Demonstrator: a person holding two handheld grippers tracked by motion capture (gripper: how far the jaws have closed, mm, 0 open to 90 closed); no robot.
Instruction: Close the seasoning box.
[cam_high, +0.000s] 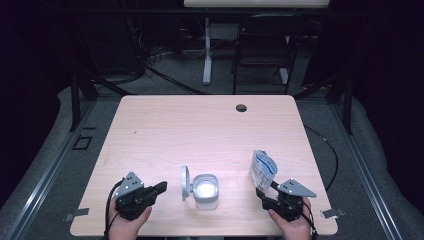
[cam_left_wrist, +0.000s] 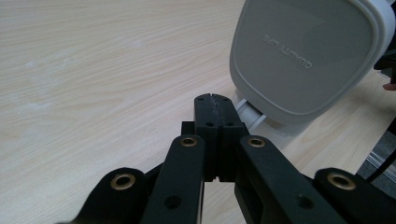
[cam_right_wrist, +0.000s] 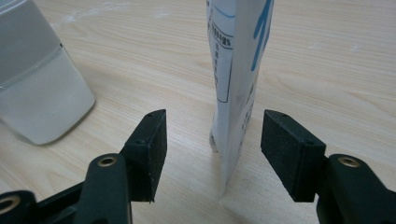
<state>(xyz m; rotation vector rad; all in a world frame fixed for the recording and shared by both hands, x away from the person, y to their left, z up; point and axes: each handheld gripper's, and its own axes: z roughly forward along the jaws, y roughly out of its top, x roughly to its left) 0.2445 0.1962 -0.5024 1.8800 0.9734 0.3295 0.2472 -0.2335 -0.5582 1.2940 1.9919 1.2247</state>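
On the tabletop (cam_high: 165, 125), a white container (cam_high: 205, 191) stands between the grippers, its hinged lid (cam_high: 185, 183) raised on edge. Left gripper (cam_left_wrist: 214, 100): jaws closed on nothing, just beside the lid. Right gripper (cam_right_wrist: 212, 144): jaws open astride the upright pouch (cam_right_wrist: 236, 79), not pressing it.

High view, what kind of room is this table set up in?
Probably a lab or recording workspace: a wooden table inside a dark metal frame, loose cables on the floor, and a folding chair behind.
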